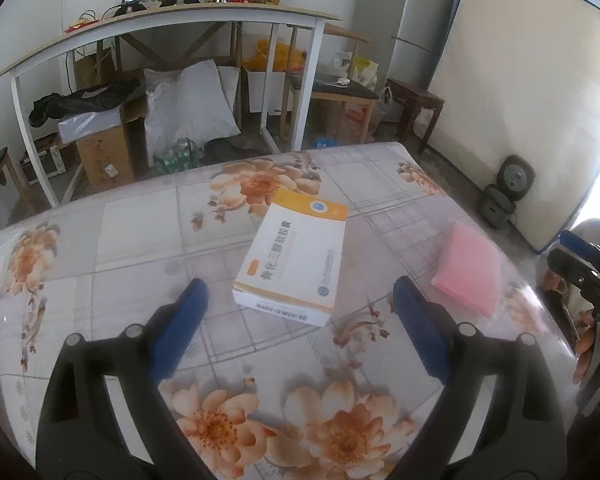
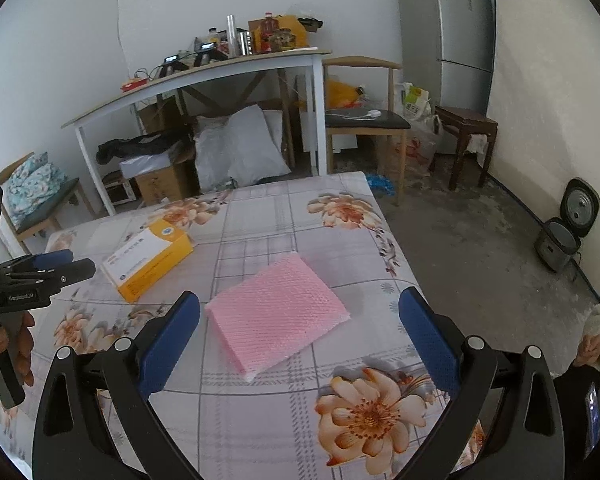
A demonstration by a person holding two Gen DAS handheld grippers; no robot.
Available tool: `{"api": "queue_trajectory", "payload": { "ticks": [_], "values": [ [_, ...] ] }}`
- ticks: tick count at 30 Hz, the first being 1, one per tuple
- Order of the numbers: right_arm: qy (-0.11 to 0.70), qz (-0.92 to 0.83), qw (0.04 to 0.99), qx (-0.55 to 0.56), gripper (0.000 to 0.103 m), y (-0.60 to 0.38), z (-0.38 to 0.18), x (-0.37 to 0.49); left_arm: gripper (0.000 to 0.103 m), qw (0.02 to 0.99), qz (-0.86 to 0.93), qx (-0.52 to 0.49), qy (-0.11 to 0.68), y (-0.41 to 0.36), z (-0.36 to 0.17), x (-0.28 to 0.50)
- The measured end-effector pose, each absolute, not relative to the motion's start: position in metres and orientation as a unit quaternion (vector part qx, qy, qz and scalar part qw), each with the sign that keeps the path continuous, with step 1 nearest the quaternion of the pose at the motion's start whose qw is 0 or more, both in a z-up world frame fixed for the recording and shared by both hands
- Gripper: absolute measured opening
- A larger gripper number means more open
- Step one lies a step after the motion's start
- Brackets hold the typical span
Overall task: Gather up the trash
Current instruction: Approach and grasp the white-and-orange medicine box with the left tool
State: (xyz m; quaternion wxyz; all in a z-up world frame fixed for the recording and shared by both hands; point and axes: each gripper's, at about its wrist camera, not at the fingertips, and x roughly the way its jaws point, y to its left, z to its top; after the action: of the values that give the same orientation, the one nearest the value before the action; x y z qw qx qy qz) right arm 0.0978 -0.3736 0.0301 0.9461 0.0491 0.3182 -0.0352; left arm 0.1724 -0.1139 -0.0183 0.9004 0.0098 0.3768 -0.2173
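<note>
Both grippers hang spread and empty over the floral worktop (image 2: 284,208): the left gripper (image 1: 300,304) just short of the white-and-orange carton (image 1: 296,256), the right gripper (image 2: 300,312) just short of the pink pad (image 2: 276,312), possibly bubble wrap, nearer the worktop's right edge.

Two items on the table (image 1: 132,220)
The box (image 1: 296,256) lies just ahead of the left tool (image 1: 300,300); the padded envelope (image 2: 276,312) lies between the right tool's (image 2: 300,312) fingers.

box (image 1: 292,256) lettering blurred, pink pad (image 1: 470,270) smeared, right tool (image 1: 580,268) cut off at edge
</note>
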Motion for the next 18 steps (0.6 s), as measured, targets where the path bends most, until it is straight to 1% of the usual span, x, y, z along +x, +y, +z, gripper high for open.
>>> {"api": "queue_trajectory", "payload": {
  "ticks": [18],
  "values": [
    [0.343,-0.068,0.933,0.081,0.097,-0.399,0.015,0.112,0.090,0.887,-0.231,0.039,0.398,-0.143,-0.036,0.211]
  ]
}}
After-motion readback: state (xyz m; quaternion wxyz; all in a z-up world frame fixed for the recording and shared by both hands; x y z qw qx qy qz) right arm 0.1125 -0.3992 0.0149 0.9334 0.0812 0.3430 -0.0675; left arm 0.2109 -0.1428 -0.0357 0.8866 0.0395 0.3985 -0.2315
